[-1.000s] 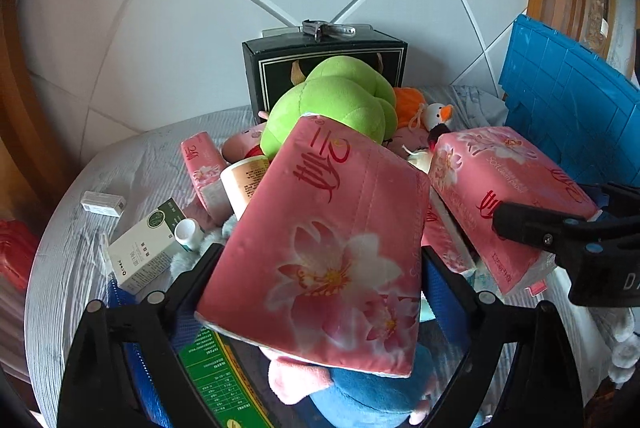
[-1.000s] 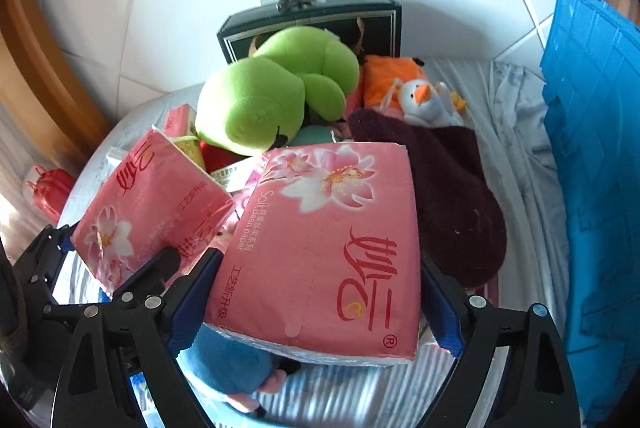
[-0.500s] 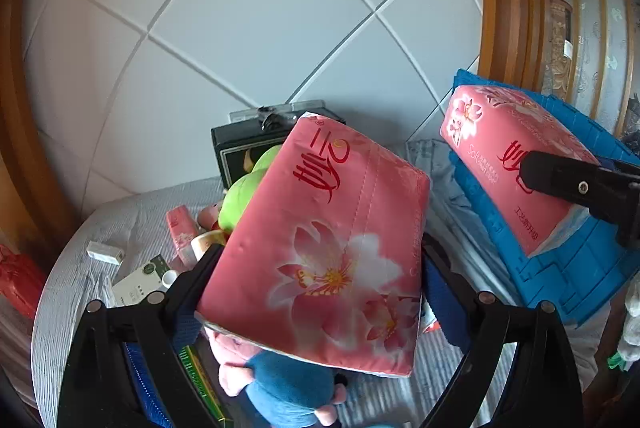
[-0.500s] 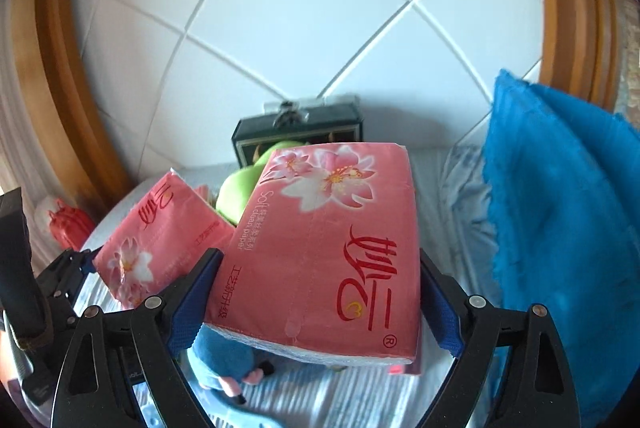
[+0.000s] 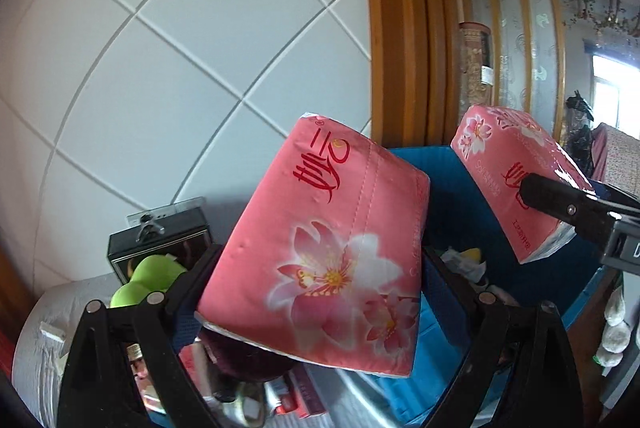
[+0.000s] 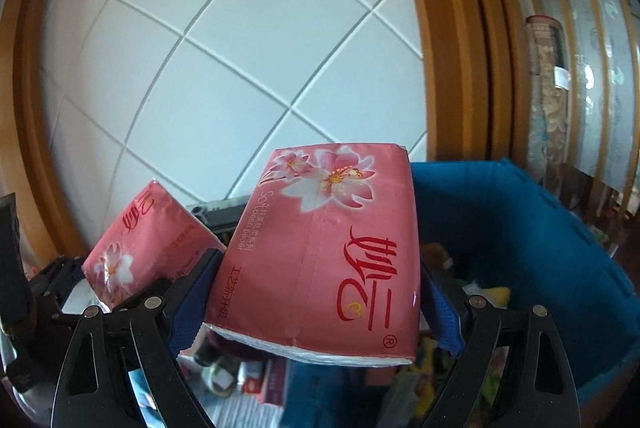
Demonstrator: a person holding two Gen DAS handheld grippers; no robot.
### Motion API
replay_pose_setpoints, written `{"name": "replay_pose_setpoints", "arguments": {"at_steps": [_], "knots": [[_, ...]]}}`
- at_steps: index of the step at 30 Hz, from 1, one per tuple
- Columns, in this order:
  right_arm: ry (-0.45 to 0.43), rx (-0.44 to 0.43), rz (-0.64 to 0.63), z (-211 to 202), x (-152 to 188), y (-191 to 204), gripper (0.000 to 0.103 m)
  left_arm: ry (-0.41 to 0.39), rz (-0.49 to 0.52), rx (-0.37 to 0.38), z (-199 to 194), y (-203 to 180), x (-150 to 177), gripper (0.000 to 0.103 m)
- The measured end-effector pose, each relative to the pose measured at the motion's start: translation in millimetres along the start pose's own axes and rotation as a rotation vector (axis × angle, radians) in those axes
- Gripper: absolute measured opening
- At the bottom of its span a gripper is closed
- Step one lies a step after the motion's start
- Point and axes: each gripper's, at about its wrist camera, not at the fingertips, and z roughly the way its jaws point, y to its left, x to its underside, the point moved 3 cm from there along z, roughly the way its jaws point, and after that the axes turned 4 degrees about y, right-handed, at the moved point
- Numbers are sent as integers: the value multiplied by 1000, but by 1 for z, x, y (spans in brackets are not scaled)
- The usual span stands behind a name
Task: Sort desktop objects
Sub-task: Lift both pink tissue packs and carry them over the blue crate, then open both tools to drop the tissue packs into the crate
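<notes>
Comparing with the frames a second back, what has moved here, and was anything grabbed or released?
Both tongs swung away from the cluttered table toward the blue bin, rising as they went; the green plush and black box now sit low and small. Nothing was grabbed or released. The left tongs still clamp their pink tissue pack, and the right tongs theirs.

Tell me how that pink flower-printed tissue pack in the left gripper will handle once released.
The pink flower-printed soft tissue pack probably weighs little. Its glossy wrap looks slippery, and its dimpled face suggests it squashes, so it should land flat without rolling.
</notes>
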Motion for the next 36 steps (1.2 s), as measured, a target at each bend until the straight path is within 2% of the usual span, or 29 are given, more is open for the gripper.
{"name": "replay_pose_setpoints", "arguments": {"at_steps": [5,9,10,12,14,16,18,24,28,36], "knots": [[-64,110,9,-36,-6,-84,92,-12,49,71,15,-90,-19,94],[-79,154,-7,-44,-10,-133,92,14,69,82,39,-146,-28,95],[-66,155,-5,-39,-10,-139,92,26,74,69,47,-157,-28,95],[29,165,-26,-13,-6,-159,95,58,100,24,65,-171,-25,98],[120,186,-4,13,4,-182,103,78,123,-23,76,-183,-18,98],[136,196,20,20,12,-200,103,94,133,-18,82,-188,-14,98],[134,171,30,16,19,-208,103,116,132,-19,88,-191,-9,98],[162,187,-34,23,38,-212,103,136,127,-49,84,-185,1,99],[188,147,-23,27,49,-219,103,177,96,-33,93,-178,8,99],[252,113,50,36,54,-227,103,139,67,-21,90,-175,11,99]]}}
